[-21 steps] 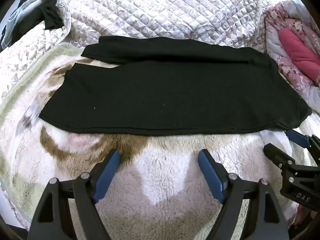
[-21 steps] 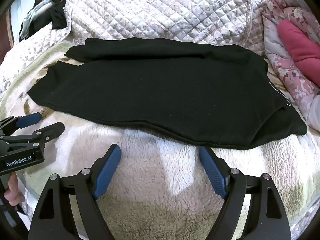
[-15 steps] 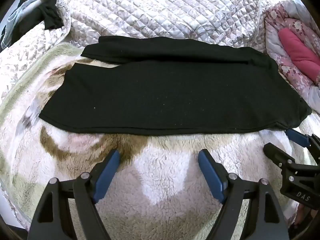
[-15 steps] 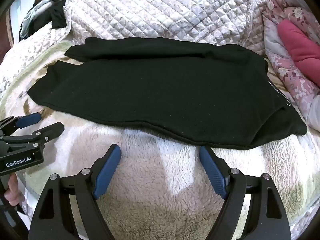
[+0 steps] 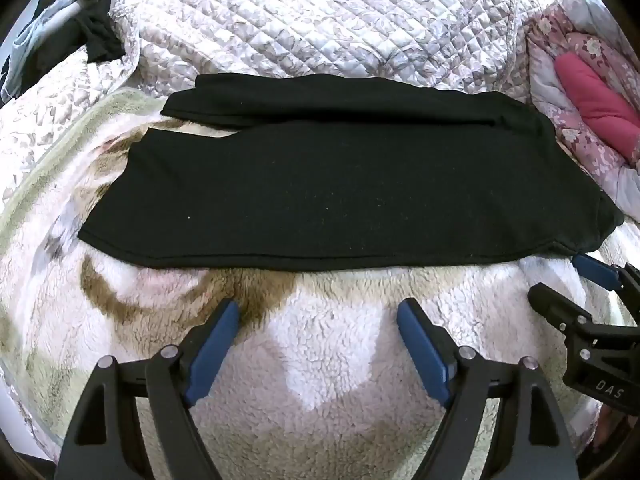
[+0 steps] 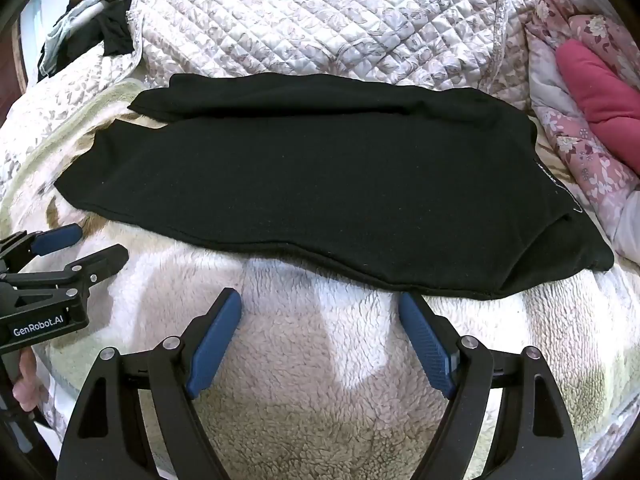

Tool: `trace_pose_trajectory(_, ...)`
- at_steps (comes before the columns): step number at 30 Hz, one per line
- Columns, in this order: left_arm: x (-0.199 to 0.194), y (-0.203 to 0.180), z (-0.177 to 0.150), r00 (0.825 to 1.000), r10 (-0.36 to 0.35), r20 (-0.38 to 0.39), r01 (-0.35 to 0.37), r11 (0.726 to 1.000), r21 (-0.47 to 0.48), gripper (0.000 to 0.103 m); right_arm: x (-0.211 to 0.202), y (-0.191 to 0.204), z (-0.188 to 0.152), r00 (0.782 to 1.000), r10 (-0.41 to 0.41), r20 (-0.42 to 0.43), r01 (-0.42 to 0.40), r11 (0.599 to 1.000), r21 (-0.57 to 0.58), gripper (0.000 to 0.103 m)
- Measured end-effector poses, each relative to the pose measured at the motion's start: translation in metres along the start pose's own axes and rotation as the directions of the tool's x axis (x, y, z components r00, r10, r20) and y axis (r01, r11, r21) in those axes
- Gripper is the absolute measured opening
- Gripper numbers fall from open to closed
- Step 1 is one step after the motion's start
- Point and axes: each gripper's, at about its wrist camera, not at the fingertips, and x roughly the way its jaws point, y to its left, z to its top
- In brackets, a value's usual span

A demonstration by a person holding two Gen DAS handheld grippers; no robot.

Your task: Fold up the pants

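Black pants (image 5: 340,188) (image 6: 320,188) lie flat across a fluffy cream and brown blanket (image 5: 320,360) (image 6: 320,360), legs to the left, waist to the right, one leg a little apart at the back. My left gripper (image 5: 318,312) hovers open over the blanket just short of the pants' near hem, nothing between its blue pads. My right gripper (image 6: 320,304) is open too, its right pad close to the near edge by the waist. Each gripper shows in the other's view: the right gripper (image 5: 560,284), the left gripper (image 6: 96,244).
A quilted grey-white cover (image 5: 320,20) rises behind the pants. A pink floral quilt with a red-pink lining (image 5: 592,92) lies at the right. Dark and light clothes (image 5: 68,36) hang at the far left. Part of a hand (image 6: 24,380) holds the left gripper's handle.
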Motion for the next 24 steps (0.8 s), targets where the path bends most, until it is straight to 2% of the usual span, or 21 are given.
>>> trace_pose_trajectory(24, -0.0022, -0.0008, 0.0031, 1.000, -0.001, 0.004, 0.001, 1.000, 0.003, 0.084, 0.0010, -0.0013, 0.0000, 1.000, -0.002, -0.003, 0.002, 1.000, -0.002, 0.081)
